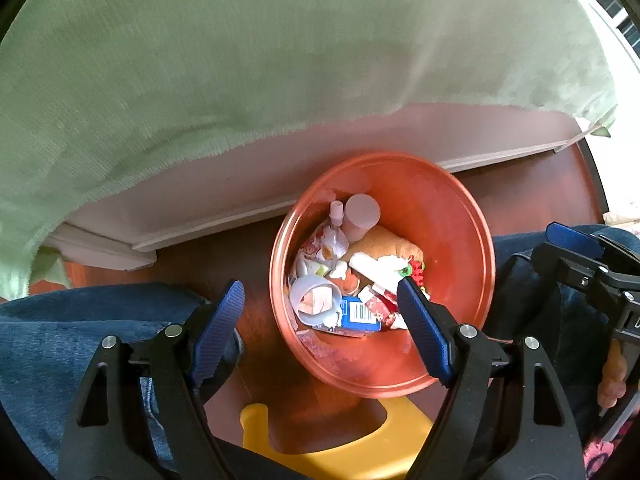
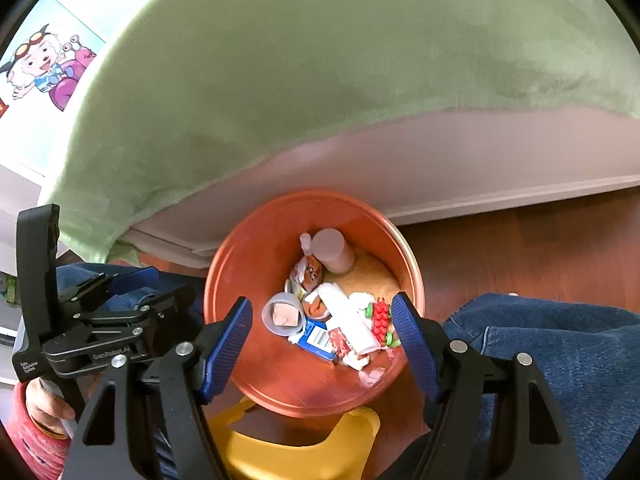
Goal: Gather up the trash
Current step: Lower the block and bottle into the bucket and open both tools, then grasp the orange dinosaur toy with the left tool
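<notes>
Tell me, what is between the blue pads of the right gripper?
Nothing is held. In the right wrist view, the open right gripper only frames the orange bin below, with its trash.

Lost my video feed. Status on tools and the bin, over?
Left tool and right tool both open, empty, above the orange bin. Trash piled inside. Nothing in the way.
</notes>
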Action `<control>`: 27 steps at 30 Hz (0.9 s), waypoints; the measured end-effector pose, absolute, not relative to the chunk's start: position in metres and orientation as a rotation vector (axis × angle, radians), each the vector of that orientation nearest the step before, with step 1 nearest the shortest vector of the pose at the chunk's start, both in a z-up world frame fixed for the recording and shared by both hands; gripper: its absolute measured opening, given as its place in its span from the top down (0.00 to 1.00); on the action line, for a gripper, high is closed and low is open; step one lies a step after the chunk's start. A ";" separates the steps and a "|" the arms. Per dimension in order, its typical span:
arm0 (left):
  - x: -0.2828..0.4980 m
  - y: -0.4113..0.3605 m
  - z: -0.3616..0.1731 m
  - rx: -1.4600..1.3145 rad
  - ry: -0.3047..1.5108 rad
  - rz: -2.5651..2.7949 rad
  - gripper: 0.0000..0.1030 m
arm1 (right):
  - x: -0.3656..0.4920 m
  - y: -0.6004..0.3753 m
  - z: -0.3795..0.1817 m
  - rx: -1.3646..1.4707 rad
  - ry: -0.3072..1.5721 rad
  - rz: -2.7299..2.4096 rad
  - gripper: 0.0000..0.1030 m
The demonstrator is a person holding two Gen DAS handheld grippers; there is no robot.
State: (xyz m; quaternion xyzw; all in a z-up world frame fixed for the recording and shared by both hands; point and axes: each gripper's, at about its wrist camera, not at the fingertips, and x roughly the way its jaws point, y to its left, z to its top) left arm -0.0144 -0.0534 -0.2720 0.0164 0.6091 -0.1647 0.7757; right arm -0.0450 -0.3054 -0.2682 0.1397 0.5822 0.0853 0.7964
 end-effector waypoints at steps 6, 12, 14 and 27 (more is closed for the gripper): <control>-0.017 -0.046 -0.241 0.024 1.252 -0.335 0.25 | -0.049 -0.308 -0.243 0.328 1.179 0.204 0.31; -0.016 -0.036 -0.193 -0.008 1.135 -0.333 0.25 | -0.058 -0.310 -0.215 0.353 1.094 0.241 0.31; -0.014 -0.035 -0.173 -0.017 1.085 -0.341 0.25 | -0.060 -0.312 -0.208 0.354 1.070 0.254 0.30; 0.118 -0.066 -0.071 -0.205 0.917 -0.422 0.13 | -0.073 -0.321 -0.192 0.334 0.993 0.288 0.29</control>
